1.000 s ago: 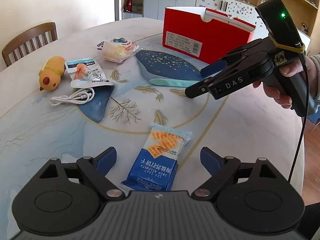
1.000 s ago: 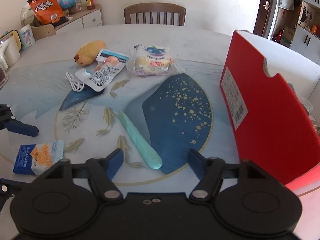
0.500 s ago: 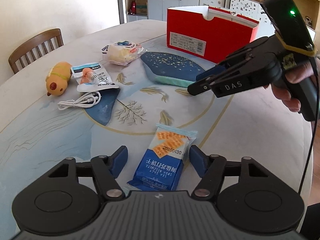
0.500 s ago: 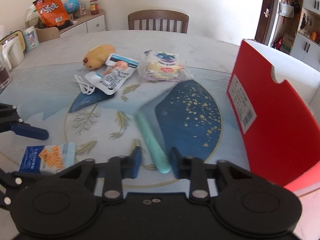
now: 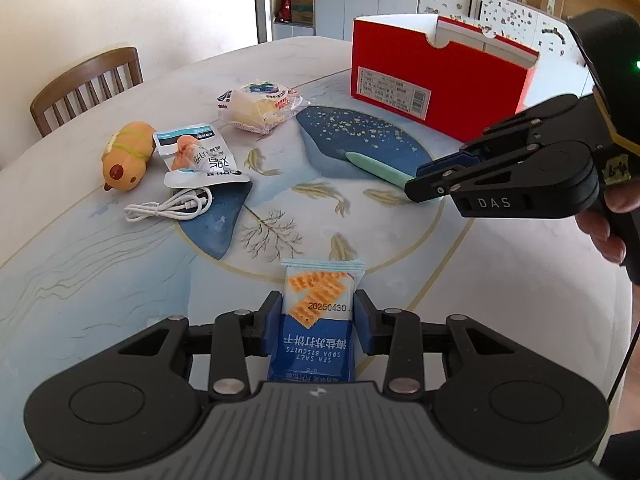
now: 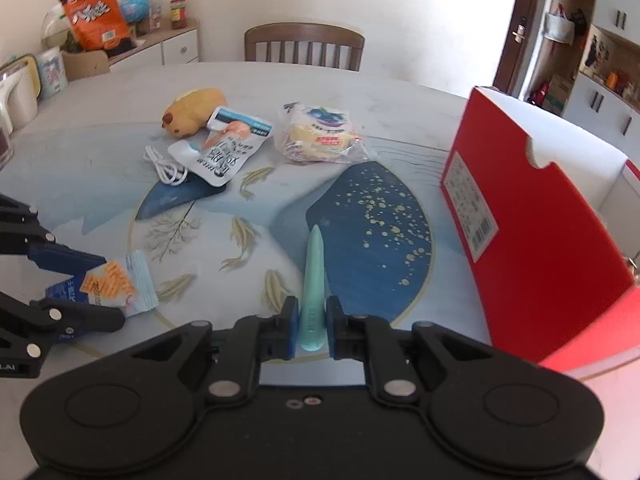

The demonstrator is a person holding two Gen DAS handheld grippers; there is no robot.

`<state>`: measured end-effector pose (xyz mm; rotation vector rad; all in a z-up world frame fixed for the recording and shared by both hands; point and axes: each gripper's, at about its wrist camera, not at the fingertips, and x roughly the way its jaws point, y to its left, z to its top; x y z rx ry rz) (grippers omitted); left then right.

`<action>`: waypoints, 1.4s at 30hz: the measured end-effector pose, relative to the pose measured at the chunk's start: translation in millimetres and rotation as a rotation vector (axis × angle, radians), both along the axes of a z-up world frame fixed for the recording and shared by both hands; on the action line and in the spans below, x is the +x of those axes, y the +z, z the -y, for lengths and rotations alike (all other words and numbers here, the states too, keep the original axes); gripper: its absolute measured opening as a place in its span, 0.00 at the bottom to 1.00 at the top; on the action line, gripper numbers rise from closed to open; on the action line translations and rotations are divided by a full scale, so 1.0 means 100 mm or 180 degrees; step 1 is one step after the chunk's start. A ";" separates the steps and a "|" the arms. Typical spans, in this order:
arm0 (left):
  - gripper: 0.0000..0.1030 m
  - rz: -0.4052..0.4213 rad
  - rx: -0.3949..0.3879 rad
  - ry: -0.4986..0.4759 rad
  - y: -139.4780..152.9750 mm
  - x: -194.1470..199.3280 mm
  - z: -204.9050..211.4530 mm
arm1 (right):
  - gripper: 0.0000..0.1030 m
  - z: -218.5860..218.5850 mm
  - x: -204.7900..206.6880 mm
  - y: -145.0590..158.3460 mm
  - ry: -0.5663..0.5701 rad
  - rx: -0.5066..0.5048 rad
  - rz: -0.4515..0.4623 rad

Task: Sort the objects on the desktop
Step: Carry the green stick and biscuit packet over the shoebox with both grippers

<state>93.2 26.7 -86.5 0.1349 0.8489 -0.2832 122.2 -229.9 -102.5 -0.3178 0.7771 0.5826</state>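
Tabletop [image 5: 500, 300]: biscuit packet [image 5: 318, 320] between fingers [image 5: 273, 320]

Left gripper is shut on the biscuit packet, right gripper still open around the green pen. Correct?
Not quite. The right gripper is shut on the green pen, its pads pressed against both sides, as the right wrist view shows. The left gripper is indeed shut on the biscuit packet.

Left wrist view sits low over the table [image 5: 500, 300], facing the red box [image 5: 436, 76]. Right wrist view faces the chair [image 6: 304, 46]. Both share the table's painted centre.
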 end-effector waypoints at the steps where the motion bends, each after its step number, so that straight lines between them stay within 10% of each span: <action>1: 0.35 0.0006 -0.0020 0.0006 0.01 0.00 0.00 | 0.13 0.01 0.00 0.01 -0.0019 0.0005 0.0001; 42: 0.35 0.0203 -0.0408 -0.0023 1.12 0.27 0.70 | 0.13 0.87 -0.08 1.14 -0.0532 0.0419 0.0184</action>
